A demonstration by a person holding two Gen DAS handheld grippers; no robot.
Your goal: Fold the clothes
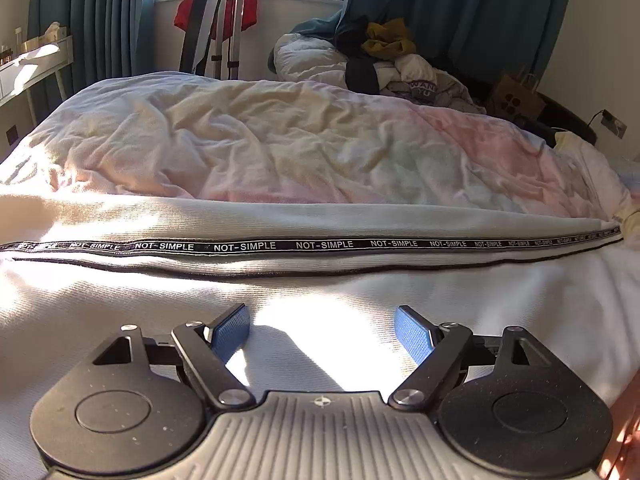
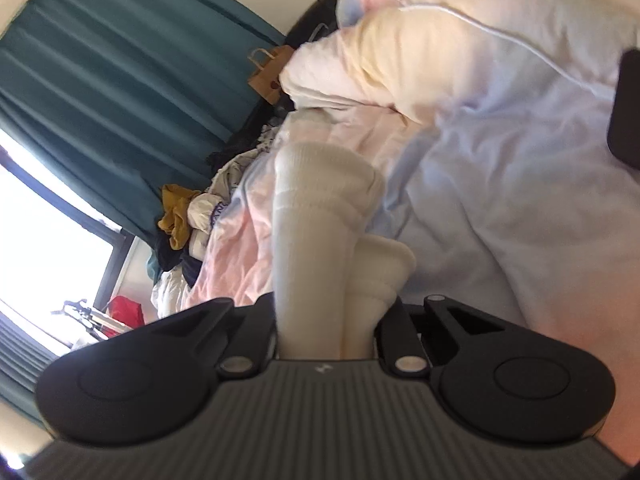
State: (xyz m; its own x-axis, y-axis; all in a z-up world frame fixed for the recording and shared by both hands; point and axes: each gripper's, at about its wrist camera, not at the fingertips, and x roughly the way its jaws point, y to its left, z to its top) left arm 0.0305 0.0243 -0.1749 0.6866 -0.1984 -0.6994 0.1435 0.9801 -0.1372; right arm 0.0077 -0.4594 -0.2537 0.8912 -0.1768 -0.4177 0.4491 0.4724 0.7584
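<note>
A white ribbed garment (image 1: 320, 220) lies lengthwise across the bed, with a black "NOT-SIMPLE" tape stripe (image 1: 324, 245) running along it. My left gripper (image 1: 320, 314) hovers low over the sunlit white cloth on the near side of the stripe, open, with nothing between its blue pads (image 1: 230, 334). In the rolled right wrist view, my right gripper (image 2: 326, 320) is shut on two bunched white ribbed cuffs (image 2: 316, 200) of the garment. The cloth fills the gap between the jaws and hides the fingertips.
A crumpled pastel duvet (image 1: 280, 148) covers the bed behind the garment. A pile of clothes (image 1: 384, 60) and a brown paper bag (image 1: 516, 98) sit at the far side, by teal curtains (image 1: 460, 8). A white desk (image 1: 32, 64) stands at the left. A dark object (image 2: 626, 108) lies on the bedding.
</note>
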